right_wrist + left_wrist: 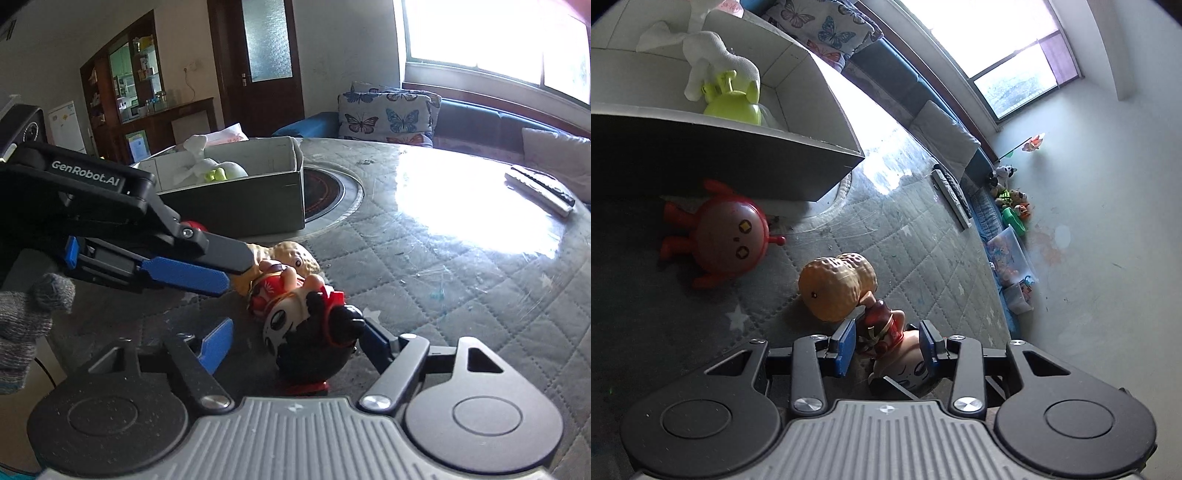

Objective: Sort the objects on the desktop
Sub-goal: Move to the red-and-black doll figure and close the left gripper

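A small doll in red clothes with black hair (886,332) lies on the quilted table cover. My left gripper (888,341) is open, its blue pads on either side of the doll with gaps. In the right wrist view the doll (295,310) lies between the open blue pads of my right gripper (295,343), and the left gripper (184,275) reaches in from the left above it. A peanut toy (836,286) lies just beyond the doll. A red round-headed toy (727,240) lies to the left. A grey box (798,122) holds a green toy (733,107) and a white cloth toy.
The round table (461,266) has a quilted grey cover and a dark inset burner (328,192) beside the box. A remote control (539,190) lies at the far right edge. A sofa with butterfly cushions (388,114) stands behind the table.
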Demonstrator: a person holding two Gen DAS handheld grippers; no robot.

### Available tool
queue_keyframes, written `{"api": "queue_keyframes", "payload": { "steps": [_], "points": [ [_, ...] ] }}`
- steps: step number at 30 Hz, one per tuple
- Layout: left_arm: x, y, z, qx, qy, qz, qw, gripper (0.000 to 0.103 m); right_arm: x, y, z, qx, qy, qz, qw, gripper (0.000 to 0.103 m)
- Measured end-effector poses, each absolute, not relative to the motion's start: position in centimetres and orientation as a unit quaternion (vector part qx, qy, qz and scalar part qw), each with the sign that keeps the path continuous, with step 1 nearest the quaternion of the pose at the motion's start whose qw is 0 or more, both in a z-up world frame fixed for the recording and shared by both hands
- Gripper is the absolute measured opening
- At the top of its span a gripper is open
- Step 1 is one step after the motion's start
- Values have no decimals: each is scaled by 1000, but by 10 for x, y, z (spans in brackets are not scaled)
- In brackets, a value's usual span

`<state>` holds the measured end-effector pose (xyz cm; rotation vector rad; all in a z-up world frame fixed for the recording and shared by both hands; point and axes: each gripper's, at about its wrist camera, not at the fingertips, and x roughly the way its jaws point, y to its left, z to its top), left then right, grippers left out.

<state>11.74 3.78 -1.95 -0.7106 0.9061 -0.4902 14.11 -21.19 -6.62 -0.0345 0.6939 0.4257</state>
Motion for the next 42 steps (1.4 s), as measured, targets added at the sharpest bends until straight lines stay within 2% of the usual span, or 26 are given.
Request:
{"api": "queue_keyframes", "payload": {
  "steps": [10,15,42],
  "points": [
    [128,30,-30,-317,429,-215,818,40,138,-215,-66,-5,340,198,919,66],
    [130,26,-36,-314,442,-228,809,40,139,-219,-68,4,346,191,918,55],
    [133,27,-46,-372,452,-213,782,41,145,-220,-70,15,342,196,919,54]
  ]
}}
